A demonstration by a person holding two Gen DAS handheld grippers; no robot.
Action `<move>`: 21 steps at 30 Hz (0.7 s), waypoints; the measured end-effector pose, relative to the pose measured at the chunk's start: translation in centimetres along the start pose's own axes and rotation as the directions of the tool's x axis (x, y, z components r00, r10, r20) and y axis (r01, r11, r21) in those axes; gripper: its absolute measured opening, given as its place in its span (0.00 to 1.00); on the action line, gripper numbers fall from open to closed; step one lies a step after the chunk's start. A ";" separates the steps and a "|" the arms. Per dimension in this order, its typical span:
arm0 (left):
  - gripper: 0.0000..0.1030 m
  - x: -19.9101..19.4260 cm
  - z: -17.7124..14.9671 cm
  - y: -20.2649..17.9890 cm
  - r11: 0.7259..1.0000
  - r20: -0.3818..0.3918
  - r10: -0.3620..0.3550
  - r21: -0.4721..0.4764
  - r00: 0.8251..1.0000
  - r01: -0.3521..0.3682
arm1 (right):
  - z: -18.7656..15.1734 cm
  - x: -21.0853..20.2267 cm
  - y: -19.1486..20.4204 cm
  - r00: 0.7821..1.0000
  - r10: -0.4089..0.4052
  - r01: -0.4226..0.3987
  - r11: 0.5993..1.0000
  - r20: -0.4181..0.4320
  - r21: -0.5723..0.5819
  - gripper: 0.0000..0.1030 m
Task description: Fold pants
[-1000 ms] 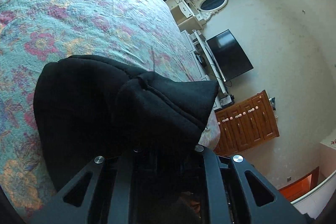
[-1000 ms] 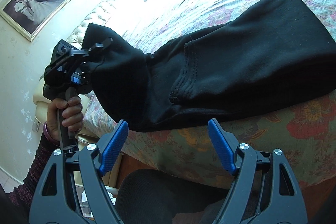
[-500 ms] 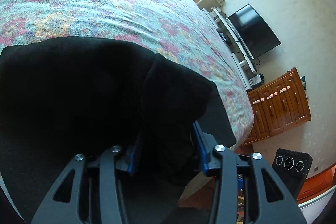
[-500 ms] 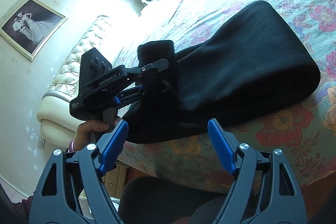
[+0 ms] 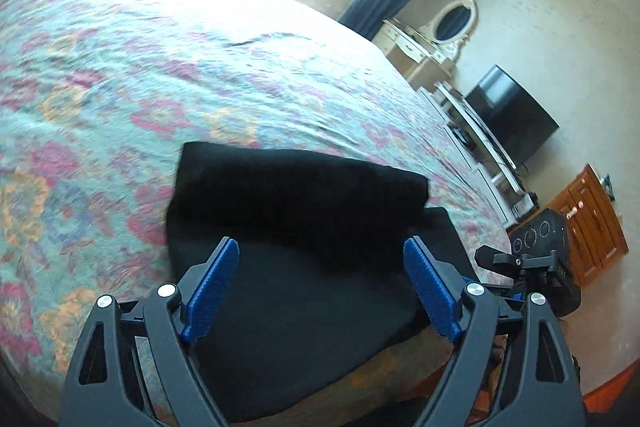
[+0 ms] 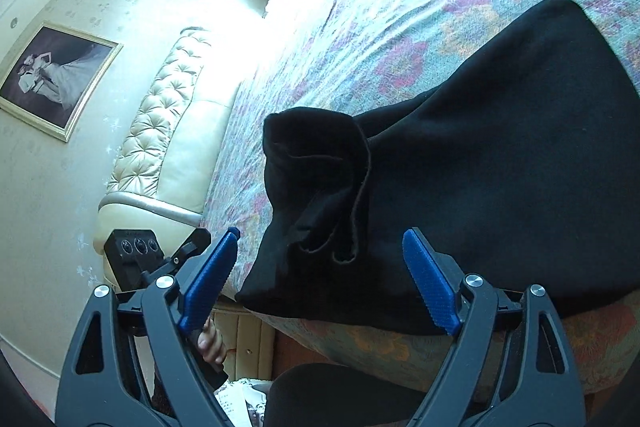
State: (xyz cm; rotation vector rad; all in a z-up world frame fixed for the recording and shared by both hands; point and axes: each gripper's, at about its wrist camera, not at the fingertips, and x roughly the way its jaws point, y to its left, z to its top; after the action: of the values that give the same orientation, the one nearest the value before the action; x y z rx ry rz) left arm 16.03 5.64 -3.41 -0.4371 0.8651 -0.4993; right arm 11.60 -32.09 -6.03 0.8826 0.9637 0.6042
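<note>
The black pants [image 5: 304,227] lie folded in layers on the floral bedspread [image 5: 160,67], near the bed's near edge. In the right wrist view the pants [image 6: 480,167] show a loose rumpled flap [image 6: 316,179] lying on top at their left end. My left gripper [image 5: 320,283] is open and empty, just above the near part of the pants. My right gripper [image 6: 320,279] is open and empty, just short of the pants' near edge. The right gripper's body [image 5: 536,263] shows at the right in the left wrist view.
The bed edge [image 6: 400,343] runs just below the pants. A tufted cream headboard [image 6: 160,131] stands at the left. A TV [image 5: 508,115], a white dresser with oval mirror [image 5: 432,39] and a wooden cabinet [image 5: 592,219] stand past the bed's far side.
My left gripper has let go of the pants' end, laid it on the folded stack, and drawn back open. The right gripper stayed open and moved a little closer.
</note>
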 end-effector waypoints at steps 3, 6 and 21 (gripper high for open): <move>0.81 -0.1 -0.4 3.7 0.989 -0.003 0.014 -0.147 1.000 -0.014 | 0.8 2.8 -0.2 0.998 -0.005 0.006 1.000 -0.063 0.022 0.82; 0.81 -0.3 -1.3 6.0 0.976 0.000 0.012 -0.217 1.000 -0.012 | 1.0 4.8 0.0 0.995 -0.013 0.016 1.000 -0.102 0.024 0.82; 0.81 1.0 -3.3 4.6 0.978 -0.049 -0.049 -0.205 0.998 0.038 | 2.0 2.5 4.1 0.996 0.024 -0.032 0.995 -0.086 -0.096 0.15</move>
State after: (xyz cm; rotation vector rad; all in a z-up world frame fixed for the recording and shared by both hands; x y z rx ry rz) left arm 15.05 8.26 -8.44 -0.6341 0.9643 -0.4663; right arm 14.29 -28.77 -3.08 0.7905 0.9908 0.7115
